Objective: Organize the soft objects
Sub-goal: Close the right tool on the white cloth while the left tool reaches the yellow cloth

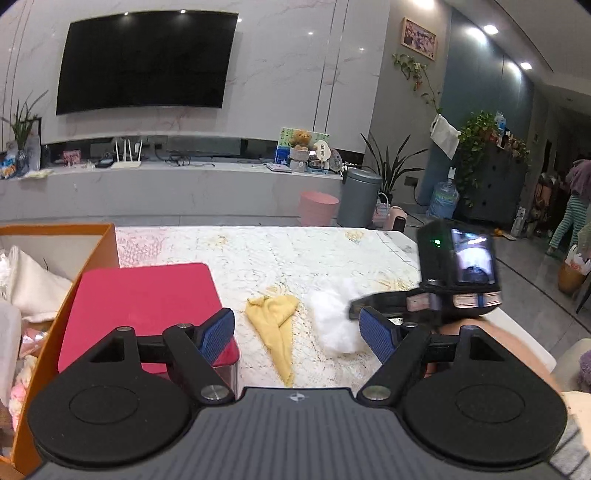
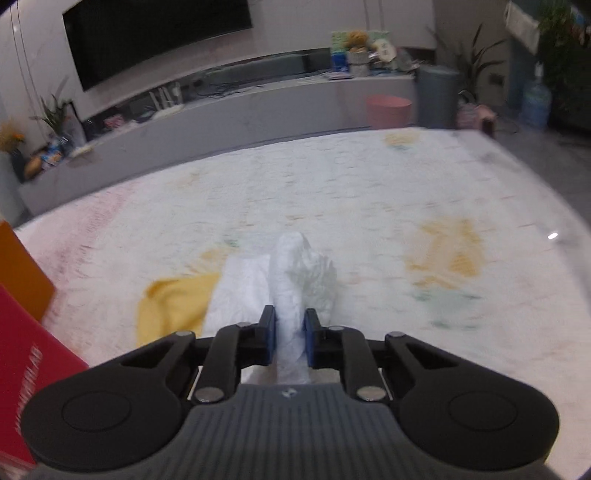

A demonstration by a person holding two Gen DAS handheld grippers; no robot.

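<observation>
Right tool (image 2: 290, 334) clamped on a crumpled white soft wad (image 2: 295, 273), folded yellow cloth (image 2: 173, 302) just left of it, left tool (image 1: 297, 332) spread wide above the patterned table (image 1: 295, 254).

table right (image 2: 480, 192) open, red box (image 1: 147, 302) left

Marble-look wall (image 1: 295, 74) with black television (image 1: 147, 62); long grey console (image 1: 166, 184); grey bin (image 1: 360, 195); pink bucket (image 1: 318, 207); potted plants (image 1: 476, 147); recessed ceiling lights (image 1: 489, 29).

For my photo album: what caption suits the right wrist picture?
Right gripper shut on white tissue, yellow cloth beside.
</observation>
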